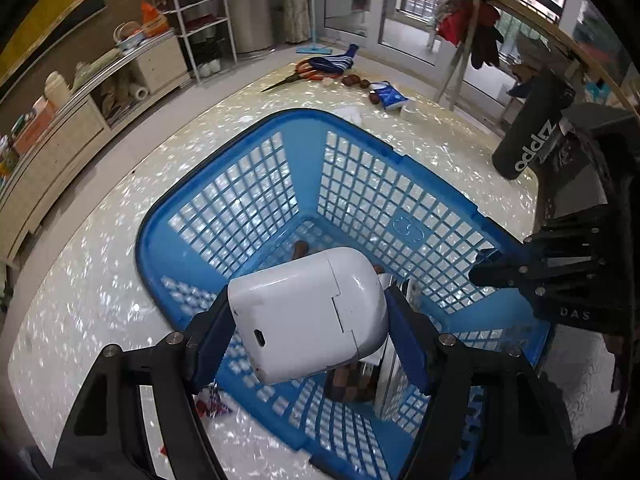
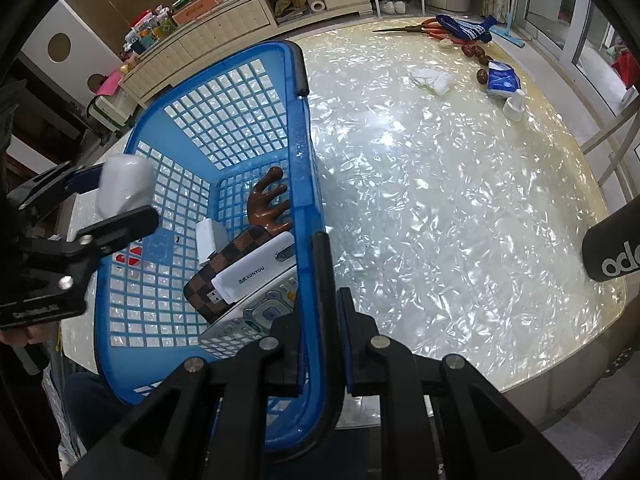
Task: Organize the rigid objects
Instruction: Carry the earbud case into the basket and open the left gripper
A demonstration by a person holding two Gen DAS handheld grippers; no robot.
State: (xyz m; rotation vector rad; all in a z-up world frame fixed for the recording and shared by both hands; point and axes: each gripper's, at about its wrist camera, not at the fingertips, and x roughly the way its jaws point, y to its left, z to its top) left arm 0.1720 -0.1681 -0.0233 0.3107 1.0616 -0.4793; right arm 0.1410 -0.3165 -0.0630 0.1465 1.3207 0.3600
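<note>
a blue basket is seen standing on the pearly table. inside it, toward 6 o'clock in the right wrist view, a calculator, a checkered wallet, a white usb modem, a brown wooden massager and a small white box are piled. the basket's rim is clamped by the right gripper. a white earbud case is held over the basket by the left gripper.

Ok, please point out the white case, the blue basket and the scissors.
white case (image 1: 308, 316), left wrist view, on its broad white side.
blue basket (image 2: 306, 128), right wrist view, on its near rim.
scissors (image 1: 298, 74), left wrist view, near the pivot.
</note>
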